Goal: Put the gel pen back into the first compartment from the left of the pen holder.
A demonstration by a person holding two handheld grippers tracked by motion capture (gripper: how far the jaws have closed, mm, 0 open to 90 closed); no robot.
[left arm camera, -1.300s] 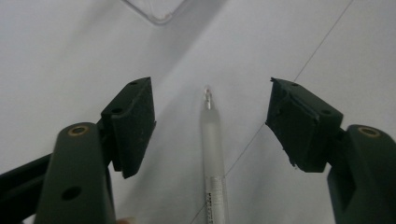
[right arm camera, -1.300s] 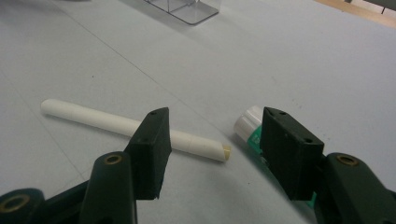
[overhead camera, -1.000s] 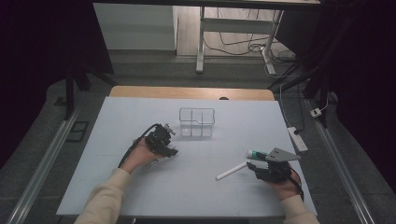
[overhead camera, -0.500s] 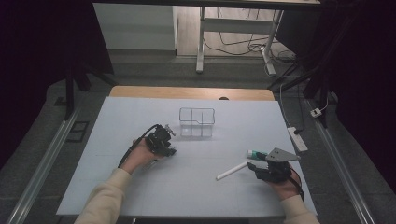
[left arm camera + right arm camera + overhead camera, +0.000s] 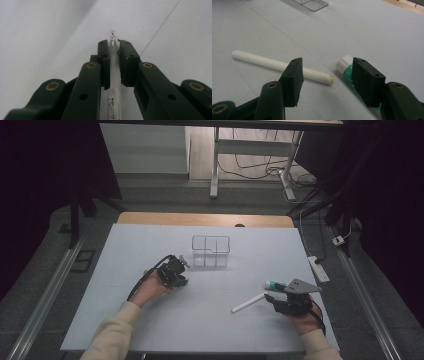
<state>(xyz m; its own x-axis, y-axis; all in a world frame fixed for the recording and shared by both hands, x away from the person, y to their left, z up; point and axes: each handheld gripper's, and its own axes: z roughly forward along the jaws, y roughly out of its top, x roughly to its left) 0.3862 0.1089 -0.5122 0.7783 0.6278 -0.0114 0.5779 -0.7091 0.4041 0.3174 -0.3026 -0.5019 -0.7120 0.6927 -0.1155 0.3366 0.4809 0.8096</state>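
High view: left gripper (image 5: 183, 265) low on the pale bench (image 5: 150, 240), just short of the clear plastic two-compartment box (image 5: 210, 251); right gripper (image 5: 272, 296) rests near the white stick (image 5: 248, 303).

Left gripper view: jaws have just been closing and now pinch a slim translucent pen (image 5: 113, 82). Lift level, keeping the grip mid-barrel.

Right gripper view: jaws spread, holding nothing; green-and-white glue stick (image 5: 344, 68) lies just beside.
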